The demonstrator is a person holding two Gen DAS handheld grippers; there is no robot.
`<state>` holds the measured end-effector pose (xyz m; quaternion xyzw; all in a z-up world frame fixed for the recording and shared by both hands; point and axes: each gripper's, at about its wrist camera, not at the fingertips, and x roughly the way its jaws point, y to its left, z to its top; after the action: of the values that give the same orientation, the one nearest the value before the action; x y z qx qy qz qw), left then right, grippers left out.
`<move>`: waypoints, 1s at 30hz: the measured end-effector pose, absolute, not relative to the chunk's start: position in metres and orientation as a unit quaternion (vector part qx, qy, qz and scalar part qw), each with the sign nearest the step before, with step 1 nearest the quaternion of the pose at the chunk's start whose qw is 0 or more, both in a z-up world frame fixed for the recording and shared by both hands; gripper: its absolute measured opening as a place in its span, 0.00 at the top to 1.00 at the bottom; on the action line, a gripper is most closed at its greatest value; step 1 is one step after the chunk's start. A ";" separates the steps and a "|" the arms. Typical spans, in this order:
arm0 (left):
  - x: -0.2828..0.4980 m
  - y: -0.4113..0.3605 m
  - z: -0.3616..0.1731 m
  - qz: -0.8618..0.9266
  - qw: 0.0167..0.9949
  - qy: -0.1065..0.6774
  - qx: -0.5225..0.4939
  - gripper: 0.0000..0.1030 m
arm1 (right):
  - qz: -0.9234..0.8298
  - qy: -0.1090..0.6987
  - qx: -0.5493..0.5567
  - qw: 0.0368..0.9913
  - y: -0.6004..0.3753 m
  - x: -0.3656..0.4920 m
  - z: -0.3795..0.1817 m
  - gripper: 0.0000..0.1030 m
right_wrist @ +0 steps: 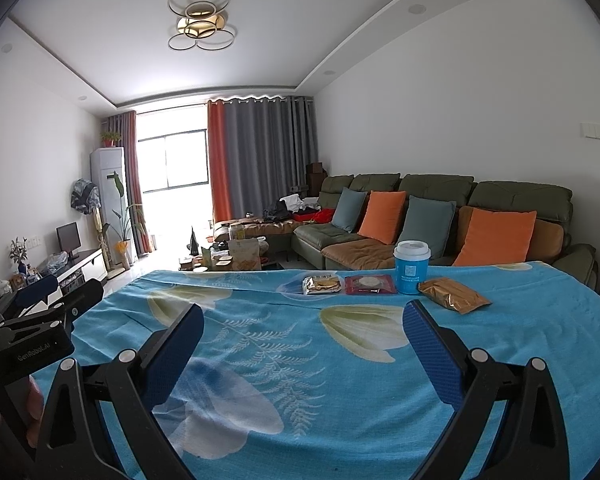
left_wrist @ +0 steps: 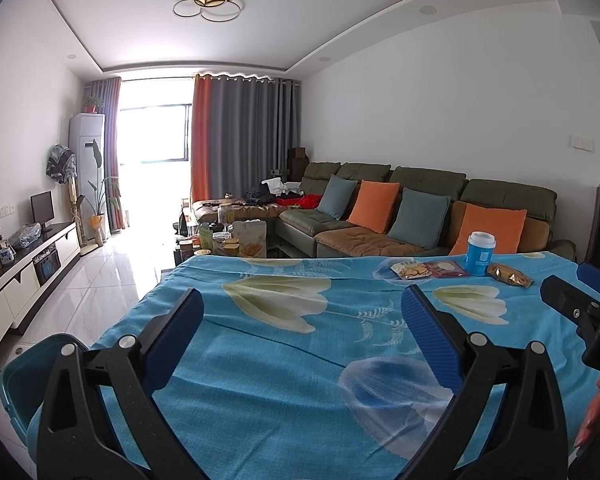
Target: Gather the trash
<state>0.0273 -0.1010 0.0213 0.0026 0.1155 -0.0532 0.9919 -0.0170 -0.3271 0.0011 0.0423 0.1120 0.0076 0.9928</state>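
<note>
Trash lies at the far right of a table covered with a blue flowered cloth [right_wrist: 300, 360]: a blue paper cup with a white lid [right_wrist: 411, 267], a gold wrapper [right_wrist: 452, 299], a red packet [right_wrist: 370, 284] and a clear biscuit packet [right_wrist: 321, 284]. The left wrist view shows the same cup [left_wrist: 480, 254], gold wrapper [left_wrist: 509, 274], red packet [left_wrist: 446, 269] and biscuit packet [left_wrist: 410, 270]. My left gripper [left_wrist: 302, 304] is open and empty over the cloth's left part. My right gripper [right_wrist: 303, 320] is open and empty, short of the trash. A teal bin [left_wrist: 16, 376] stands at the table's left.
A green sofa [right_wrist: 440, 208] with orange and blue cushions stands behind the table. A cluttered coffee table [right_wrist: 228, 256] is further back. A white TV cabinet [left_wrist: 24, 276] runs along the left wall. Glossy tiled floor [left_wrist: 100, 280] lies between.
</note>
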 end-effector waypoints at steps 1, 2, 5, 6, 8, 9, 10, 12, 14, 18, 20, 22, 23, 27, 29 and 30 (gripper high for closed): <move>0.028 -0.100 0.021 -0.054 0.992 0.116 0.003 0.05 | 0.007 0.112 0.043 0.993 -0.327 -0.017 0.001 0.07; 0.028 -0.101 0.020 -0.053 0.992 0.116 0.003 0.05 | 0.008 0.113 0.043 0.993 -0.327 -0.017 0.001 0.07; 0.027 -0.102 0.018 -0.052 0.992 0.116 0.006 0.05 | 0.008 0.112 0.042 0.993 -0.326 -0.017 0.001 0.07; 0.028 -0.102 0.018 -0.053 0.992 0.116 0.006 0.05 | 0.008 0.112 0.042 0.993 -0.326 -0.017 0.001 0.07; 0.027 -0.102 0.018 -0.052 0.992 0.116 0.006 0.05 | 0.008 0.112 0.042 0.993 -0.326 -0.016 0.000 0.07; 0.027 -0.102 0.018 -0.052 0.992 0.115 0.006 0.05 | 0.009 0.112 0.042 0.993 -0.326 -0.017 0.000 0.07; 0.027 -0.103 0.017 -0.052 0.992 0.116 0.006 0.05 | 0.009 0.113 0.042 0.993 -0.326 -0.017 0.000 0.07; 0.027 -0.104 0.015 -0.051 0.992 0.117 0.007 0.05 | 0.009 0.113 0.042 0.993 -0.325 -0.015 0.000 0.07; 0.027 -0.104 0.015 -0.051 0.992 0.119 0.008 0.05 | 0.010 0.114 0.043 0.993 -0.325 -0.015 -0.001 0.07; 0.027 -0.105 0.013 -0.051 0.991 0.121 0.010 0.05 | 0.010 0.114 0.042 0.993 -0.325 -0.015 0.000 0.07; 0.029 -0.105 0.013 -0.052 0.991 0.121 0.008 0.05 | 0.009 0.114 0.042 0.993 -0.325 -0.015 -0.001 0.07; 0.029 -0.105 0.013 -0.052 0.991 0.123 0.008 0.05 | 0.009 0.114 0.042 0.992 -0.325 -0.015 0.000 0.07; 0.029 -0.104 0.012 -0.053 0.991 0.125 0.008 0.05 | 0.009 0.115 0.043 0.992 -0.325 -0.014 -0.001 0.07; 0.030 -0.105 0.011 -0.058 0.989 0.134 0.017 0.05 | 0.010 0.117 0.045 0.992 -0.323 -0.013 0.000 0.07; 0.032 -0.105 0.012 -0.059 0.989 0.138 0.018 0.05 | 0.013 0.121 0.045 0.992 -0.323 -0.010 0.000 0.07; 0.033 -0.105 0.011 -0.058 0.988 0.144 0.019 0.05 | 0.013 0.121 0.045 0.992 -0.322 -0.010 0.000 0.07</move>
<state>0.0332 -0.1052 0.0113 0.0192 0.1437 -0.0582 0.9877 -0.0104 -0.3223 -0.0004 0.0452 0.1210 0.0133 0.9915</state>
